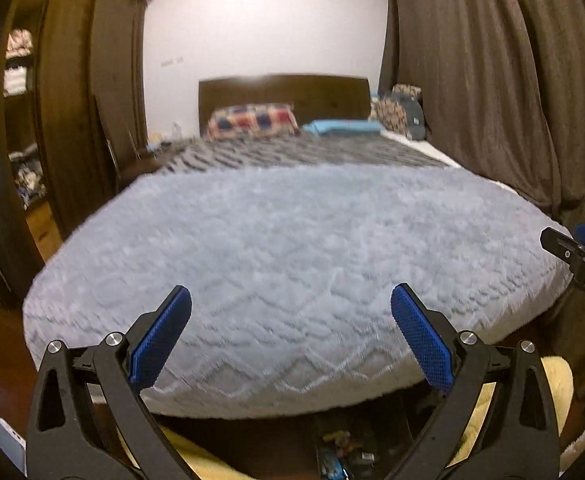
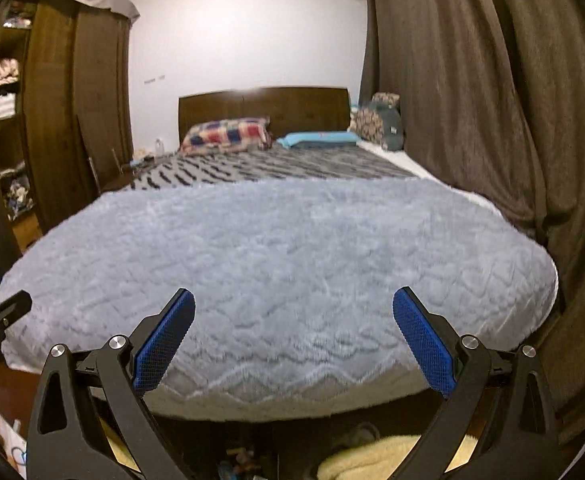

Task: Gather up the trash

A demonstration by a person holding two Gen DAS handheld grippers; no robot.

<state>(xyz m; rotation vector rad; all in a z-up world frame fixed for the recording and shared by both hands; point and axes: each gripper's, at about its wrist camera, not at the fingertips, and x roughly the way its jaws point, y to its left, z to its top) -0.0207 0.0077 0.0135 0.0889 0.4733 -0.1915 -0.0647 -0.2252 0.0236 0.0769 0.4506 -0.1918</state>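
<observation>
Bed [image 1: 292,240] fills both views, foot end nearest, covered by a pale grey fluffy blanket [image 2: 276,264]; beyond that a dark patterned spread, then a checked pillow [image 1: 252,120] and a blue pillow [image 2: 320,138] against the headboard. Brown curtains [image 1: 492,80] hang at the bed's right side, a wooden wardrobe [image 2: 52,100] stands at its left. No trash shows on the bed surface. Small dark clutter on the floor under the bed's foot [image 1: 340,452], beside a yellow fleecy mat [image 2: 372,460], may be the trash; too blurred to tell. Judgement: search step, nothing yet targeted. Best to tilt both cameras down to the floor below the bed's foot, confirm each item, then approach one at a time. Left tongs [image 1: 292,336] spread wide, holding nothing, touching nothing, poised above the bed's foot edge. Right tongs [image 2: 294,338] likewise wide apart and bare.
</observation>
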